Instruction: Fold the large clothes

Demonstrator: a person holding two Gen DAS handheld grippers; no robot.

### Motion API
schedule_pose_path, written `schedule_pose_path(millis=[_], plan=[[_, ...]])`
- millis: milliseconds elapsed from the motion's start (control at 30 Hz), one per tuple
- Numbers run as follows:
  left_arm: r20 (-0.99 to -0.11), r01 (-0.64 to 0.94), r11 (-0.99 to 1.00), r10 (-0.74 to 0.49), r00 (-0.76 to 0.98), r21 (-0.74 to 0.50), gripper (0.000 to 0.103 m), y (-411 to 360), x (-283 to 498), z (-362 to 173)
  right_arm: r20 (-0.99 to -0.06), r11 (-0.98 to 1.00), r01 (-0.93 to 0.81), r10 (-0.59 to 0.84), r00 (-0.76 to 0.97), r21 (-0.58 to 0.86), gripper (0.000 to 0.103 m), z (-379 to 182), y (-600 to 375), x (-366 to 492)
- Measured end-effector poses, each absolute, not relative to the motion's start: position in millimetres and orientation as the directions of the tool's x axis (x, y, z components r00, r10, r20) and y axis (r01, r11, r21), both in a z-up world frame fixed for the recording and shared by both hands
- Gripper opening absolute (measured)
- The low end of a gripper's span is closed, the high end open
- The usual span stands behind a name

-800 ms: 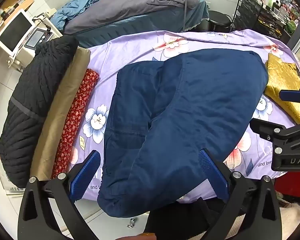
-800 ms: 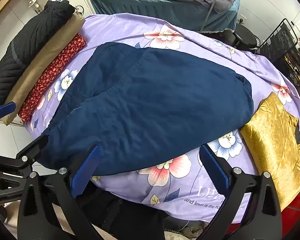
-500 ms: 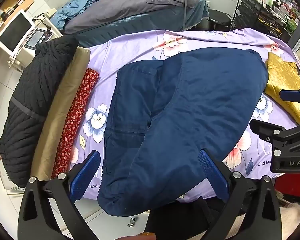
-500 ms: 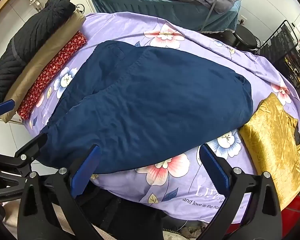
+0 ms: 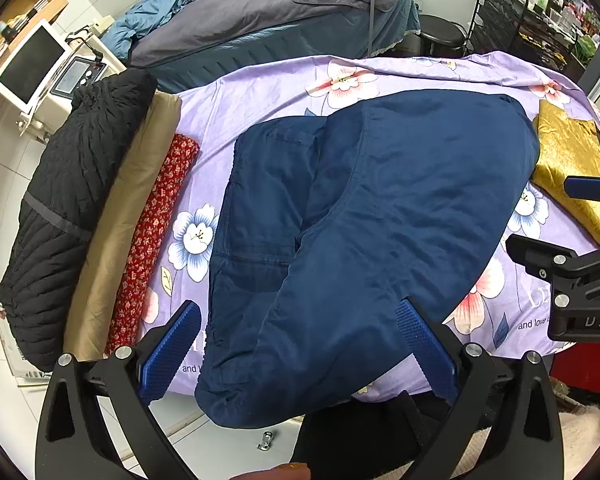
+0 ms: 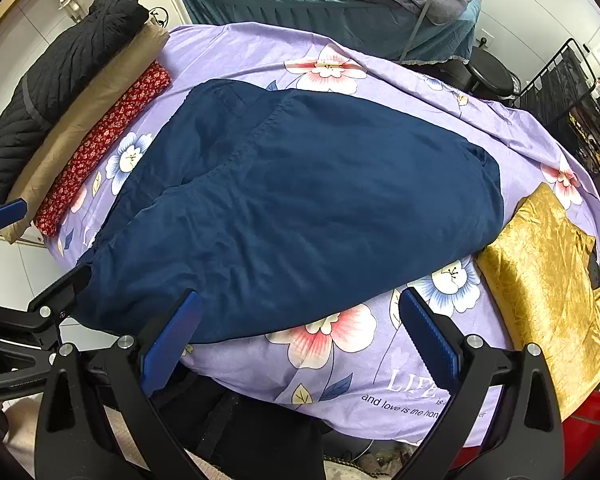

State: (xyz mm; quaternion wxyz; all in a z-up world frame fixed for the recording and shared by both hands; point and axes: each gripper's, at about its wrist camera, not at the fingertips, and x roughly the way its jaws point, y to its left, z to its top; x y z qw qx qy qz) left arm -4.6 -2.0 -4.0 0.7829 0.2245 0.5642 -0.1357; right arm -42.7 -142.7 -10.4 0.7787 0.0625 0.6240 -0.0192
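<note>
A large navy blue garment (image 5: 380,220) lies folded over on the purple floral sheet (image 5: 268,80), its near end hanging over the table's front edge. It also shows in the right wrist view (image 6: 300,208). My left gripper (image 5: 298,350) is open and empty, held above the garment's near left end. My right gripper (image 6: 300,336) is open and empty, over the garment's near edge and the sheet (image 6: 340,360). Each gripper shows at the edge of the other's view.
Folded clothes lie along the left edge: a black quilted one (image 5: 68,200), a tan one (image 5: 128,216), a red patterned one (image 5: 152,236). A gold garment (image 6: 548,280) lies at the right. A covered bed (image 5: 268,28), a stool and a wire rack stand behind.
Both views have shifted slightly; the garment sits a little higher in the frames. Both grippers stay open and empty.
</note>
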Motion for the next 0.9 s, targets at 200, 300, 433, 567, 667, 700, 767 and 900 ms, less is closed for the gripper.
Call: schedule_pose_path(millis=[200, 300, 433, 567, 667, 700, 767, 900], plan=[[-0.951, 0.464, 0.866, 0.044, 0.306, 0.189, 0.096, -1.3, -3.5, -6.5, -0.976, 0.991, 0.111, 0.053, 0.213, 0.077, 0.097, -13.1, -143.9, -42.2], [-0.953, 0.46, 0.867, 0.051, 0.297, 0.19, 0.096, -0.8, -2.0, -8.9, -0.977, 0.991, 0.11, 0.054, 0.206, 0.078, 0.097, -16.0, -144.8, -41.2], [-0.954, 0.452, 0.871, 0.057, 0.296, 0.193, 0.096, -1.0, -0.2, -9.1, -0.976, 0.99, 0.117, 0.058, 0.211, 0.084, 0.097, -17.1, -147.2, -38.6], [-0.953, 0.449, 0.873, 0.055, 0.297, 0.191, 0.096, 0.4, 0.9, -7.5, -0.974, 0.989, 0.121, 0.058, 0.217, 0.086, 0.097, -16.4, -148.0, -37.3], [-0.955, 0.448, 0.874, 0.058, 0.292, 0.19, 0.096, 0.8, 1.4, -7.9, -0.974, 0.989, 0.122, 0.059, 0.217, 0.088, 0.097, -16.8, -148.4, -37.8], [-0.956, 0.447, 0.875, 0.058, 0.289, 0.188, 0.096, 1.1, 1.5, -8.3, -0.974, 0.989, 0.121, 0.06, 0.217, 0.087, 0.097, -16.4, -148.4, -37.8], [-0.956, 0.446, 0.875, 0.059, 0.286, 0.187, 0.096, 1.1, 1.0, -9.4, -0.974, 0.989, 0.12, 0.059, 0.217, 0.086, 0.097, -16.7, -148.2, -37.7], [-0.956, 0.447, 0.875, 0.059, 0.286, 0.188, 0.096, 0.9, 1.2, -10.2, -0.975, 0.989, 0.119, 0.061, 0.214, 0.088, 0.097, -17.9, -147.8, -37.3]])
